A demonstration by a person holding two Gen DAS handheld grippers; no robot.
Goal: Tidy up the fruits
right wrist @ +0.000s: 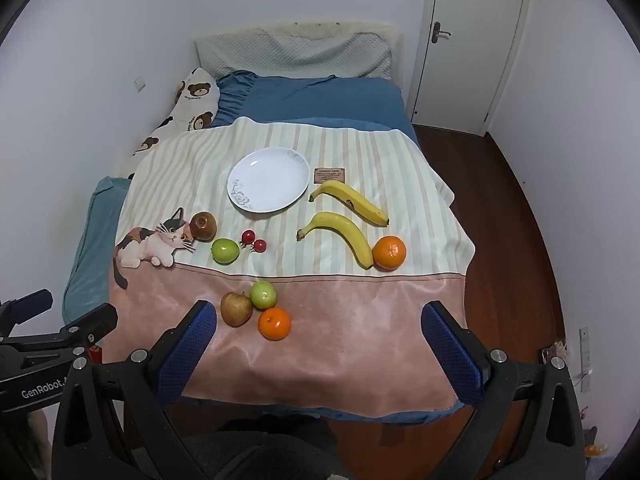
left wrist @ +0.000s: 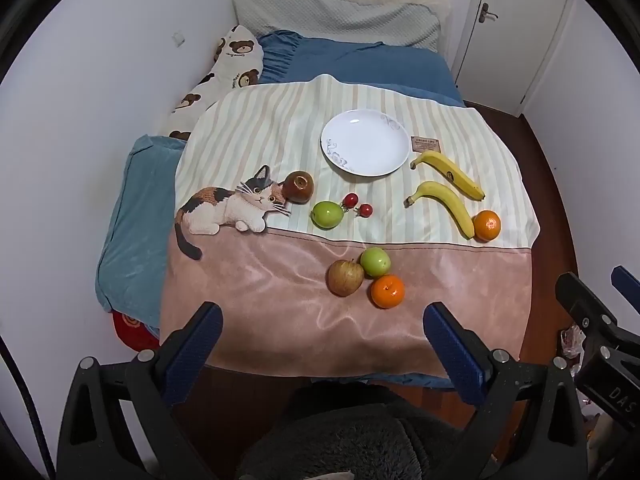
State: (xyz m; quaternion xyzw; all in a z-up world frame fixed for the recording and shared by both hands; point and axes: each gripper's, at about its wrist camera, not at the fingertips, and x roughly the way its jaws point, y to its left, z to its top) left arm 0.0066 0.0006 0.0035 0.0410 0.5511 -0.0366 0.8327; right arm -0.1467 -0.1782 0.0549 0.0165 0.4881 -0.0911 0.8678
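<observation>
A white plate (left wrist: 366, 142) (right wrist: 269, 180) sits empty on the striped cat cloth (left wrist: 248, 128) over the bed. Two bananas (left wrist: 448, 174) (right wrist: 352, 200) and an orange (left wrist: 487, 225) (right wrist: 389, 253) lie to its right. A brown apple (left wrist: 298, 187), a green apple (left wrist: 327, 214) and two cherries (left wrist: 357, 205) lie to its left front. A red-yellow apple (left wrist: 346, 278), a green apple (left wrist: 375, 262) and an orange (left wrist: 387, 291) cluster on the pink band. My left gripper (left wrist: 322, 320) and right gripper (right wrist: 318, 318) are open and empty, above the cloth's near edge.
A bear-print pillow (left wrist: 236, 60), blue bedding (left wrist: 360, 64) and a grey pillow (left wrist: 340, 16) lie beyond the cloth. A wall runs along the left. A door (right wrist: 472, 40) and dark wood floor (right wrist: 512, 208) are to the right.
</observation>
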